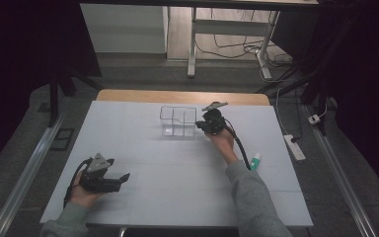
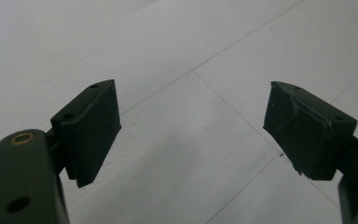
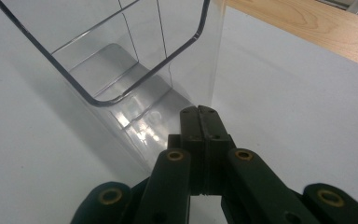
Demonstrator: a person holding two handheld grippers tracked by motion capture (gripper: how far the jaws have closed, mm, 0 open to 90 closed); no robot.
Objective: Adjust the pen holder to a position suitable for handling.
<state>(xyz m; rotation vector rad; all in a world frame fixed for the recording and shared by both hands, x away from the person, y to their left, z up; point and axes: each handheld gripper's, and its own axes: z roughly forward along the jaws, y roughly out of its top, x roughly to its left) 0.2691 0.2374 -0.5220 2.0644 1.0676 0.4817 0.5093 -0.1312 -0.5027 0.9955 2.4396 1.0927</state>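
The clear plastic box [image 1: 178, 121] stands upright just above the middle of the high view, its long side across the frame, with no readable writing on it. The right gripper [image 1: 203, 126], jaws pressed together on nothing, rests against its right wall. The left gripper [image 1: 124, 177], lower left, gapes wide and empty.

A clear box [image 1: 178, 121] stood on the board [image 1: 143, 148] just above the frame's centre, the right gripper [image 1: 208, 124] touching its right side. The left gripper [image 1: 109, 180] rested at lower left, well apart from the box. A small bottle [image 1: 255, 161] lay at the board's right edge, beside the right sleeve [image 1: 251, 192]. A power strip [image 1: 294, 146] lay on the floor farther right.
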